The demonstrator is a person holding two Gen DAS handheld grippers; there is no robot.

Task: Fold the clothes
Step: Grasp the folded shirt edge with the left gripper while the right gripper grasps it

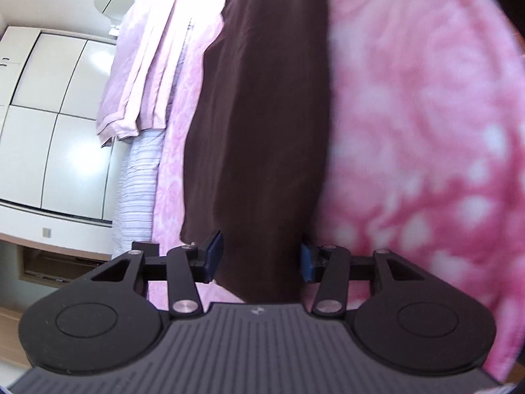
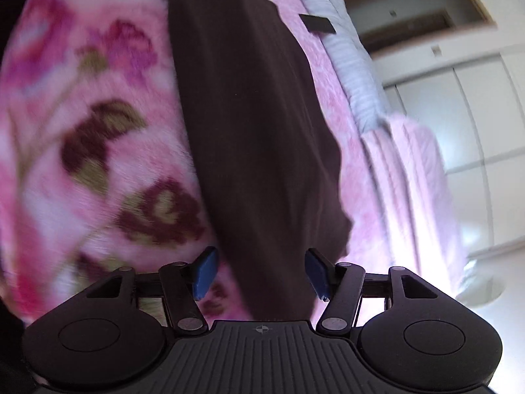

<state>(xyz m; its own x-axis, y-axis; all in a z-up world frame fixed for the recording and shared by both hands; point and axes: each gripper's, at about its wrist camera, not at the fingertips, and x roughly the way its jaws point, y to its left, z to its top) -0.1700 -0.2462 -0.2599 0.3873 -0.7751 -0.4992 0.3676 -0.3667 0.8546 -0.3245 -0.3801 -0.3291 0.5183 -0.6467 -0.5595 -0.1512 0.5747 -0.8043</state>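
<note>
**Dark brown garment lies between both sets of parted jaws**

The left hand-held gripper [image 1: 259, 259] is released: its blue pads [image 1: 215, 252] stand apart, and the dark brown garment [image 1: 262, 115] runs between them without either pad visibly pressing on it. From the jaws the cloth stretches straight ahead as a long, flat strip. To the right of this hand-held gripper lies a fluffy pink blanket [image 1: 426, 147] with pale blotches, blurred. To its left a lighter pink quilt [image 1: 174, 164] borders the garment, then a striped white sheet [image 1: 137, 180], and a folded pale pink cloth [image 1: 137, 75] lies further ahead on that side. Beyond these stand white cupboard doors [image 1: 55, 115].

The right hand-held gripper [image 2: 261, 272] is likewise released, its blue pads [image 2: 205, 271] wide apart with the same dark brown garment [image 2: 256, 131] passing between them, clear of both pads. Left of this hand-held gripper is the pink blanket [image 2: 82, 115], here showing dark red flowers and olive leaves. To the right lie the pink quilt [image 2: 328, 98], the striped sheet [image 2: 354, 75] and the pale pink cloth [image 2: 410, 170]. A small dark rectangular thing [image 2: 317, 23] rests far ahead on the quilt; what it is cannot be told.
</note>
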